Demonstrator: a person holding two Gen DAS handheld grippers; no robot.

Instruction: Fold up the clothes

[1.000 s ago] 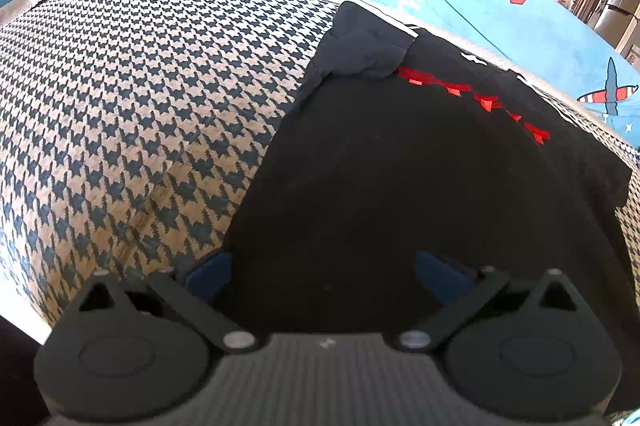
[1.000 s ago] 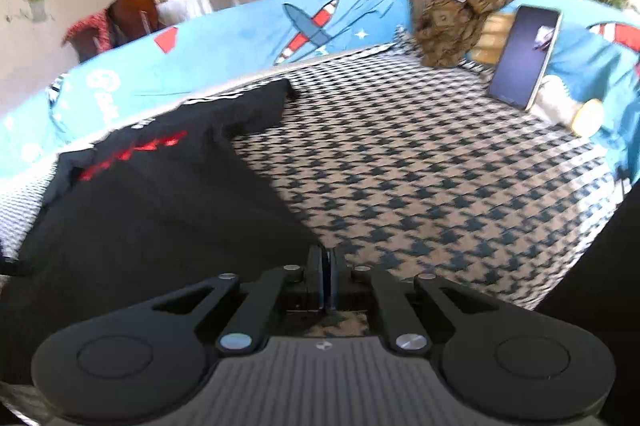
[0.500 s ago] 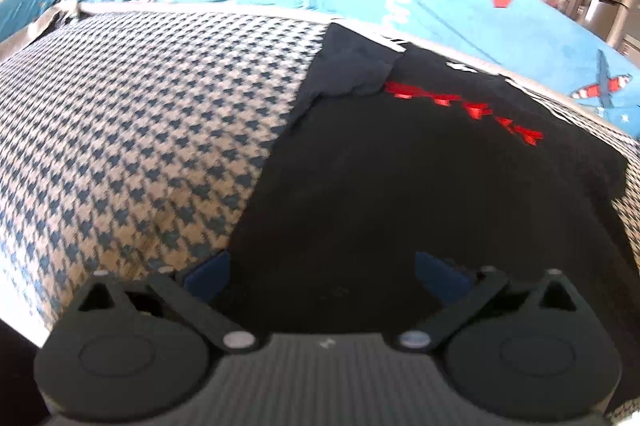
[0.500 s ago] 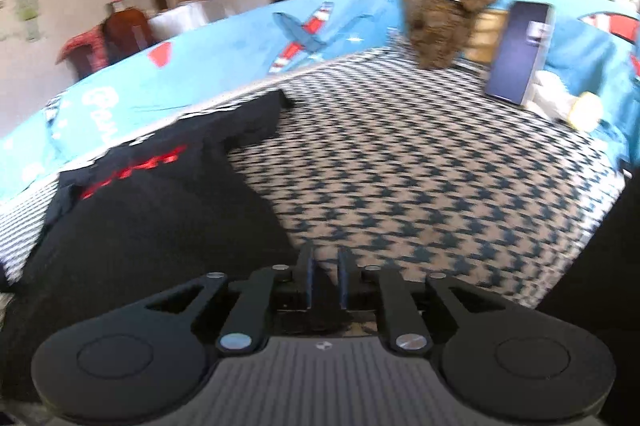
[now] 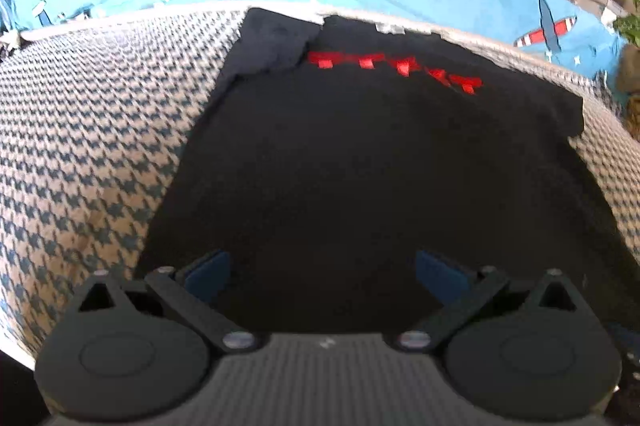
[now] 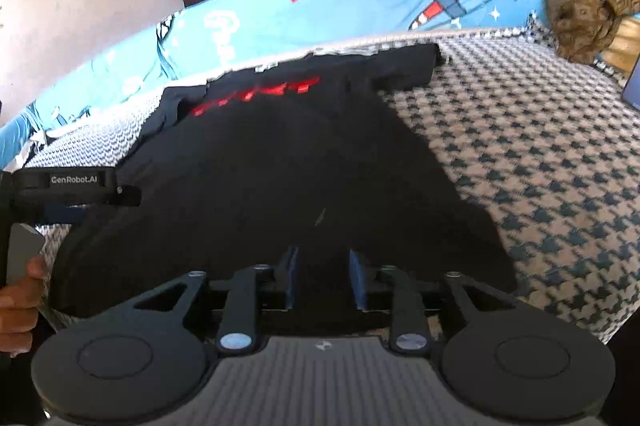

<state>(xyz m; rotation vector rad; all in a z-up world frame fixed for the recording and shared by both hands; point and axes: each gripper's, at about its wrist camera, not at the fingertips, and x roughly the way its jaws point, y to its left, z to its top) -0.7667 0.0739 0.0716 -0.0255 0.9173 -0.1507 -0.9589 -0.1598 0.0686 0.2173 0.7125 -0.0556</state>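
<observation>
Black T-shirt [image 5: 360, 166] spread flat on houndstooth sofa cover [image 5: 100, 114], hem nearest, left gripper [image 5: 322, 272] wide apart and right gripper [image 6: 322, 276] part-open over that near hem, seemingly ready for pinching.

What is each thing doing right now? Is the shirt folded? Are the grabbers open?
black T-shirt: spread flat on the checked cover, one sleeve folded in, body not yet folded
left gripper: open wide over the shirt's hem
right gripper: partly open at the hem, holding nothing
</observation>
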